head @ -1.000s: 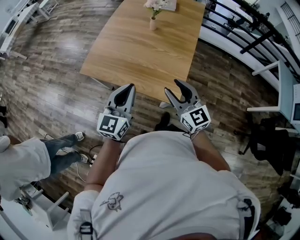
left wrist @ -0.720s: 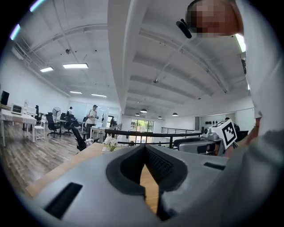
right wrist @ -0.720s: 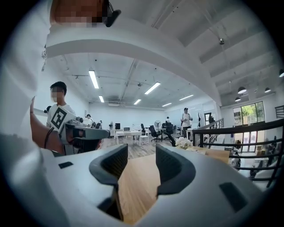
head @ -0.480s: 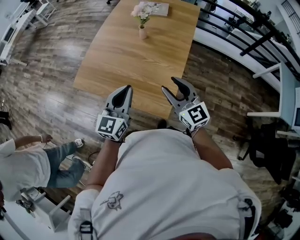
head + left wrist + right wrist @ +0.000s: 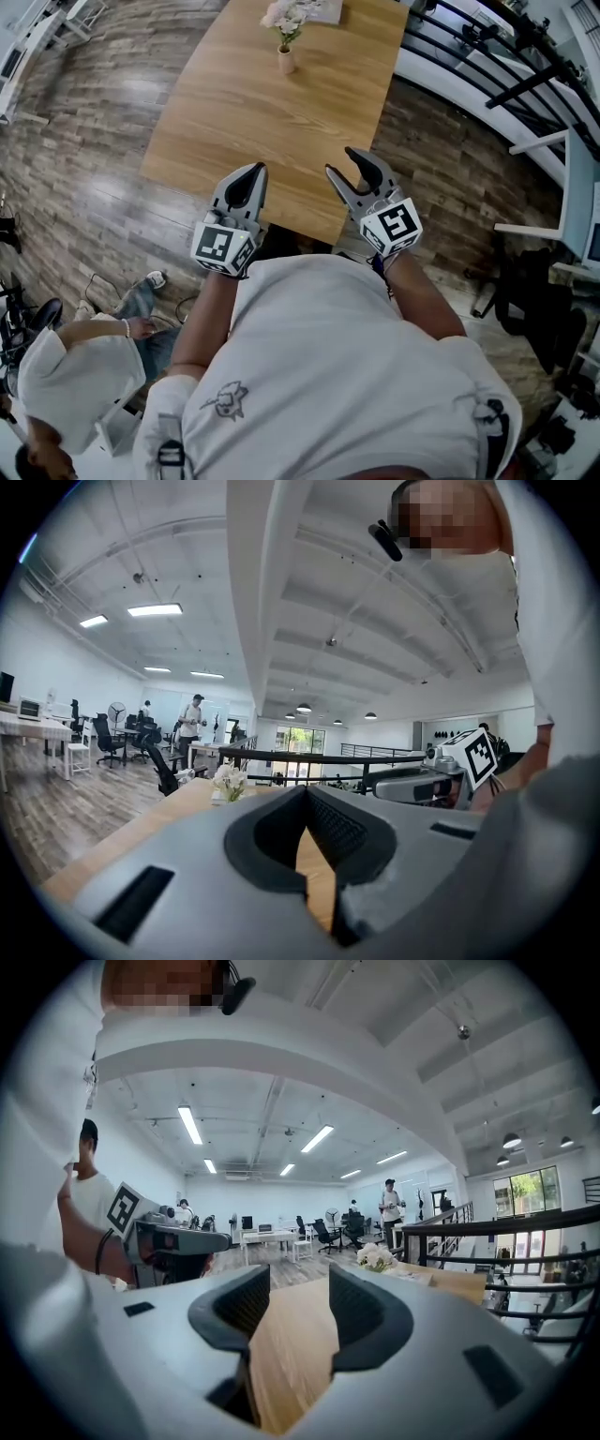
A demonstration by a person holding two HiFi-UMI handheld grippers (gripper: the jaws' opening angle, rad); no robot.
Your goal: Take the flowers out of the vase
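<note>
A small pale vase [image 5: 285, 61] with white and pink flowers [image 5: 286, 17] stands upright at the far end of the wooden table [image 5: 253, 103]. Both grippers hover over the table's near edge, far from the vase. My left gripper [image 5: 251, 172] is shut, tips touching, with nothing in it. My right gripper [image 5: 343, 162] is open and empty. In the left gripper view the flowers [image 5: 228, 780] show small beyond the left gripper [image 5: 305, 791]. The right gripper view has the flowers [image 5: 375, 1255] to the right of the right gripper [image 5: 300, 1274], with bare tabletop between the jaws.
A flat book or paper [image 5: 326, 11] lies behind the vase. A dark railing [image 5: 487, 56] runs along the table's right side. A white desk [image 5: 574, 178] and a black chair [image 5: 539, 314] stand at the right. Another person [image 5: 80, 375] crouches at lower left.
The table's near edge has come closer, and both grippers now hang over it. The vase sits lower in the head view. The person at lower left has bent down further.
</note>
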